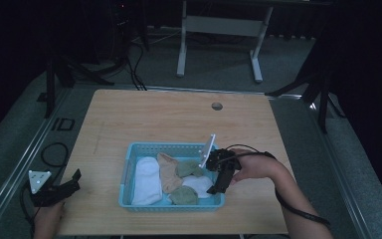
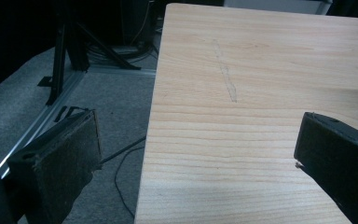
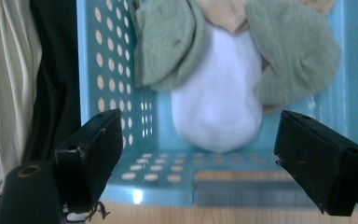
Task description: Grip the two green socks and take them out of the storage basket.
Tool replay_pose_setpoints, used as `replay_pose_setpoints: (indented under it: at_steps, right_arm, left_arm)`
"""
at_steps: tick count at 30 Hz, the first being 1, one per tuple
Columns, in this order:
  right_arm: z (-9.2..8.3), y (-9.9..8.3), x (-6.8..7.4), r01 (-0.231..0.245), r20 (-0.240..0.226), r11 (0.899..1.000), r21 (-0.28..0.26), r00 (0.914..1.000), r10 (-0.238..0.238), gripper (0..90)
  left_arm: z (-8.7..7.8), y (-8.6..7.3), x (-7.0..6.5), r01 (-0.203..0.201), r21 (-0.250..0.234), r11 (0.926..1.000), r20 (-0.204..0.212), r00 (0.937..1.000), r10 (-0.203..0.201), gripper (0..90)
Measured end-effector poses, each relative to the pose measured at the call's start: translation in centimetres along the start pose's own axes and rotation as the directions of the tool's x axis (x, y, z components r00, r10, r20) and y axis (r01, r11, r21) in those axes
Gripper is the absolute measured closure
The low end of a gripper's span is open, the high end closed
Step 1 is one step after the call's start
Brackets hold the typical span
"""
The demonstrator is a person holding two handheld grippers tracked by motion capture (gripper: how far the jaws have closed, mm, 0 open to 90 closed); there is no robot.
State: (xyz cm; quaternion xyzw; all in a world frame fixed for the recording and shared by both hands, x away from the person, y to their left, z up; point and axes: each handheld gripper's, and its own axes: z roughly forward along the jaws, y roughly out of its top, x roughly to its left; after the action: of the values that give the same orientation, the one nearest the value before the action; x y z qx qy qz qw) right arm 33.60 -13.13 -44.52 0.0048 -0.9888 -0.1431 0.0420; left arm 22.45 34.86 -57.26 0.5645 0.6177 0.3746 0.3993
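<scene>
A light blue perforated basket (image 1: 127, 164) stands on the wooden table near its front edge. It holds a long white sock (image 1: 146, 180), a tan sock (image 1: 167, 172), two green socks (image 1: 189, 168) and a rounded white sock (image 1: 199, 183). My right gripper (image 1: 215, 186) hovers over the basket's right end, open, nothing between its jaws. In the right gripper view the white sock (image 3: 214, 107) lies just beyond the right gripper (image 3: 200, 154), flanked by green socks (image 3: 168, 42). My left gripper (image 1: 73, 181) is open at the table's front left edge; in the left gripper view the left gripper (image 2: 196, 154) frames bare wood.
The table (image 1: 179, 119) has a round cable hole (image 1: 217, 106) near its far edge. Tripod legs (image 1: 59, 69) and cables stand on the grey floor to the left, a white desk frame (image 1: 219, 30) behind. The person's clothing (image 3: 9, 93) shows beside the basket wall (image 3: 88, 70).
</scene>
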Motion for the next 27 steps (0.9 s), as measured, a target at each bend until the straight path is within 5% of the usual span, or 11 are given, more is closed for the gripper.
replay_pose_setpoints:
  at_steps: [10, 27]
  right_arm:
    - [1.5, 2.7, 0.3, 0.055, -0.037, 0.998, 0.020, 0.9979, -0.054, 19.6]
    - [5.3, 4.6, 0.4, 0.098, -0.052, 0.992, 0.074, 0.9942, -0.094, 31.5]
  left_arm:
    - [0.0, 0.0, 0.0, -0.001, -0.003, 1.0000, 0.002, 1.0000, 0.001, 0.7]
    - [0.0, 0.0, -0.1, -0.007, -0.002, 1.0000, 0.005, 1.0000, 0.007, 0.7]
